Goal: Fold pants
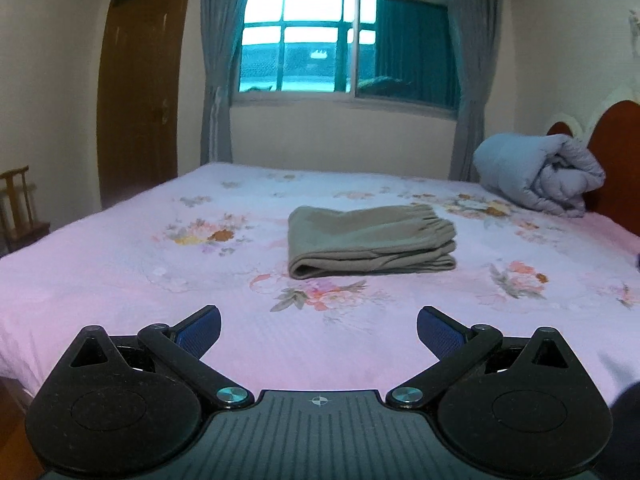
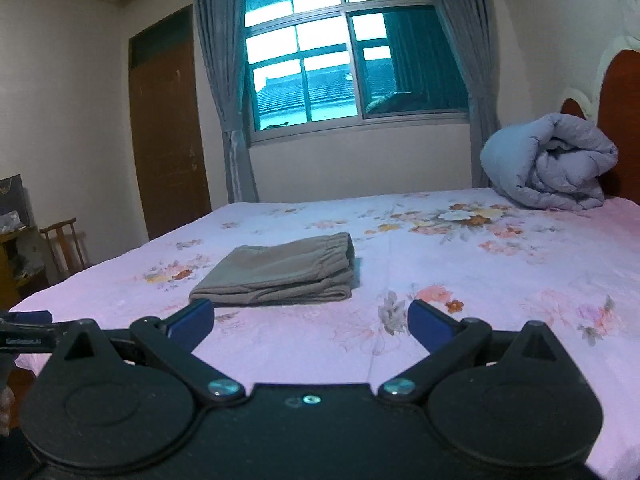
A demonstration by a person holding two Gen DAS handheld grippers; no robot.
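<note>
On the middle of the bed lie the olive-grey pants (image 1: 370, 240), already folded into a compact layered rectangle with the gathered elastic waistband on top at the right end and the rounded fold at the left. They rest flat on the pink floral bedsheet (image 1: 120, 280), with nothing touching them.

Both tools sit back from the bundle, near the bed's near edge. The left gripper (image 1: 319, 326) is spread wide with nothing between its blue pads, and the right gripper (image 2: 311, 318) is likewise released and empty, the pants lying just ahead and to its left.

Judging by the tidy stack, the folding looks essentially done. The risk from here is disturbing it: a finger dragged across the top layer could snag the loose waistband and peel the layers open, and the soft mattress would let the pile slump if pressed unevenly.

Further off, a rolled blue-grey quilt (image 1: 540, 176) leans by the red-brown headboard (image 1: 616, 152), well apart from the pants. Beyond the bed are a curtained window (image 1: 340, 40), a wooden door (image 1: 140, 92) and a small wooden chair (image 1: 20, 208).
</note>
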